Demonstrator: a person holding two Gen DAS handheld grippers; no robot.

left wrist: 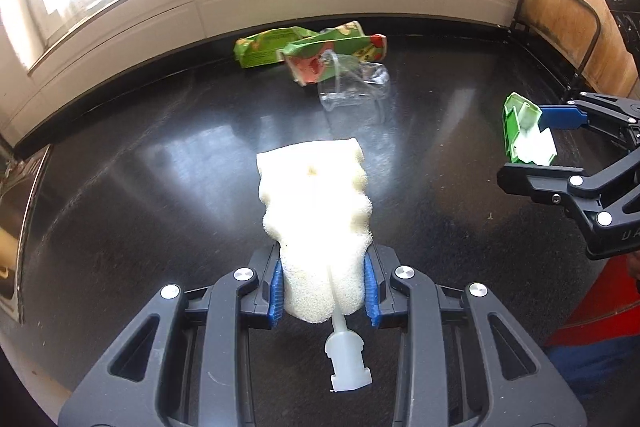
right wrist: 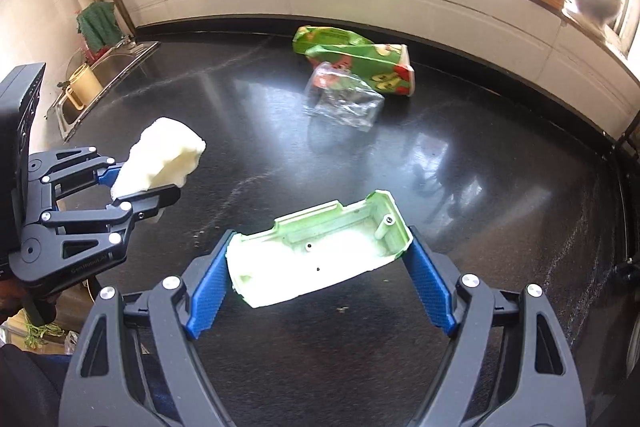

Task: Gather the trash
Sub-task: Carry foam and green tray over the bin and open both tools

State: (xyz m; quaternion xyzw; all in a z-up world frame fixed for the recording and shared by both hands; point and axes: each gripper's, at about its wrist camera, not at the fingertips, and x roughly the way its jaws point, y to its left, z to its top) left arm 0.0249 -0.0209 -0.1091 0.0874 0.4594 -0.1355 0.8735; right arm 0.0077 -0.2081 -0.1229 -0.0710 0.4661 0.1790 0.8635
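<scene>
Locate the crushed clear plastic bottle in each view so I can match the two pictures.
Left wrist view: crushed clear bottle lies upper centre on the black counter.
Right wrist view: the bottle is upper centre, slightly right.
Shared landmark: the green carton just behind it, touching or overlapping it.

Most of the dark counter lies bare: wide room across middle & front. Only obstacles sit nr the back edge: two green cartons w/ a crumpled clear plastic container (touching them) just in front.
</scene>
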